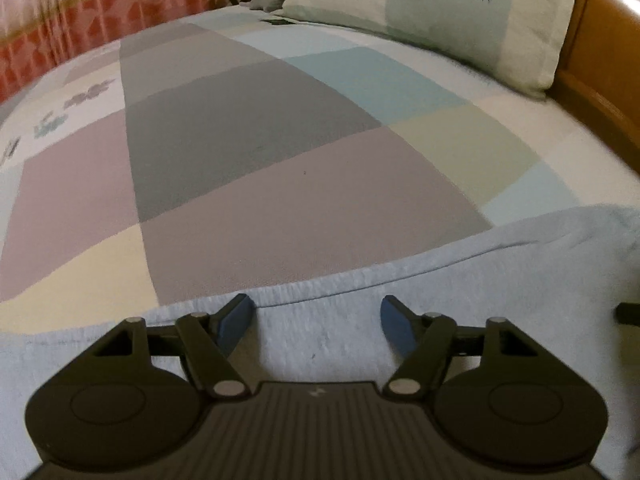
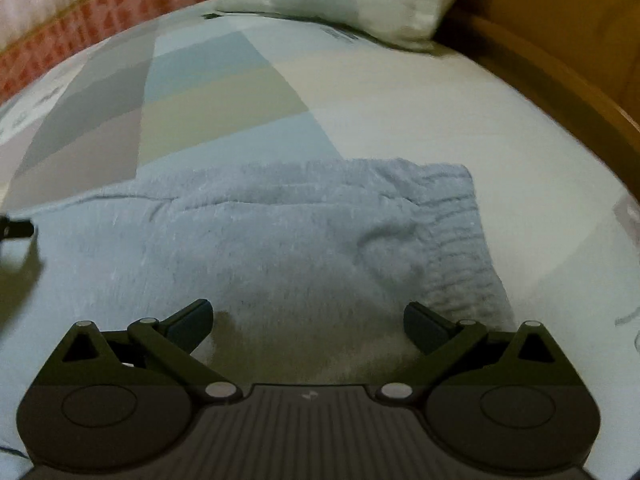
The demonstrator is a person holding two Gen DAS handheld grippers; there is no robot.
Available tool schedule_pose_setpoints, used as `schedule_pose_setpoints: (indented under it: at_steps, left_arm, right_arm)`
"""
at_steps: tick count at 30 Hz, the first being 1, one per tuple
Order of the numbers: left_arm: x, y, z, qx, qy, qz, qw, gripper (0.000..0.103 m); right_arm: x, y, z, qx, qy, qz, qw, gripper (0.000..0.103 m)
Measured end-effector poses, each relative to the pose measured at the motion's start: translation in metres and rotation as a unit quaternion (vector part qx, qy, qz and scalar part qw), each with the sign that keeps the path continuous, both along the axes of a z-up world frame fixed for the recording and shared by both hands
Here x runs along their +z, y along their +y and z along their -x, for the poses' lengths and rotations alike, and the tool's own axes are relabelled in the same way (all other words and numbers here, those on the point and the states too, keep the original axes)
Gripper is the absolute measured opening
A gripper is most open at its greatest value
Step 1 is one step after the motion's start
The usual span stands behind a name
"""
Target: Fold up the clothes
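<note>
Two grippers are over the bed and both are empty. Your pale blue fuzzy knit garment [image 2: 280,232] lies flat on the patchwork bedspread of grey, mauve, cream and blue blocks [image 1: 248,140], at the near edge; its ribbed band [image 2: 456,240] bunches into soft ridges at the right end. Your left gripper [image 1: 316,320] has its blue-padded fingers [image 1: 236,320] partly spread over the garment's far hem, nothing between them; whether the tips brush the fleece you cannot tell from here. Your right gripper [image 2: 308,324] stands spread as wide as it goes, its dark fingers [image 2: 192,320] over the middle of the cloth, gripping nothing. At the far end sits a cream and sage striped pillow [image 1: 452,12] with blurred lettering, against a glossy wooden bed frame [image 1: 600,60]. Far left hangs a pink and red patterned curtain [image 1: 60,20]. A dark bit of hardware pokes in at the left edge of the right wrist view, cut off and smeared. The right wrist view is soft throughout.
</note>
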State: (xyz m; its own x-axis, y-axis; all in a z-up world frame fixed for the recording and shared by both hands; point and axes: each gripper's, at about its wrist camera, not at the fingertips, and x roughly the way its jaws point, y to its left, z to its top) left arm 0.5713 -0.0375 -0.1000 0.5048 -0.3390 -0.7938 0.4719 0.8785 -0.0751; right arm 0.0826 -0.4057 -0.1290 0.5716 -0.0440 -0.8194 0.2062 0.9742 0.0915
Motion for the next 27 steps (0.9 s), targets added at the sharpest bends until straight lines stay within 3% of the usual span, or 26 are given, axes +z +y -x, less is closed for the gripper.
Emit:
schedule_pose_setpoints:
  at_steps: [2, 6, 10, 12, 14, 17, 19, 20, 24, 27]
  left_arm:
    - [0.010, 0.013, 0.014, -0.012, -0.001, 0.005, 0.9999, 0.072]
    - [0.012, 0.028, 0.042, -0.026, 0.003, -0.027, 0.9993, 0.072]
    - [-0.003, 0.056, 0.068, 0.002, 0.017, -0.069, 0.9975, 0.072]
    - [-0.013, 0.071, 0.074, 0.023, 0.026, -0.088, 0.9955, 0.074]
    - [-0.013, 0.085, 0.079, 0.039, 0.033, -0.077, 0.9957, 0.075]
    - [-0.001, 0.098, 0.079, 0.054, 0.012, -0.067, 0.9962, 0.074]
    - [0.000, 0.105, 0.074, 0.067, 0.008, -0.066, 0.9956, 0.074]
    - [-0.004, 0.109, 0.070, 0.078, 0.025, -0.067, 0.9944, 0.074]
    - [-0.014, 0.117, 0.069, 0.089, 0.051, -0.049, 0.9935, 0.079]
    - [-0.002, 0.131, 0.065, 0.090, 0.040, -0.006, 0.9951, 0.078]
  right_arm:
    - [0.012, 0.002, 0.008, -0.003, -0.005, -0.025, 1.000, 0.103]
    - [0.025, 0.028, 0.022, 0.062, 0.006, -0.070, 0.996, 0.103]
    - [0.004, 0.077, 0.020, 0.131, 0.058, -0.069, 0.987, 0.103]
    - [-0.002, 0.107, 0.023, 0.157, 0.067, -0.029, 0.985, 0.103]
    - [0.001, 0.134, 0.027, 0.203, 0.058, 0.011, 0.977, 0.103]
    - [0.015, 0.158, 0.033, 0.241, 0.023, 0.040, 0.969, 0.103]
    - [0.021, 0.167, 0.032, 0.255, 0.002, 0.034, 0.966, 0.103]
    - [0.022, 0.172, 0.030, 0.258, -0.001, 0.031, 0.966, 0.103]
    - [0.014, 0.197, 0.009, 0.271, 0.019, -0.005, 0.962, 0.103]
    - [0.005, 0.210, 0.003, 0.267, 0.042, -0.040, 0.962, 0.103]
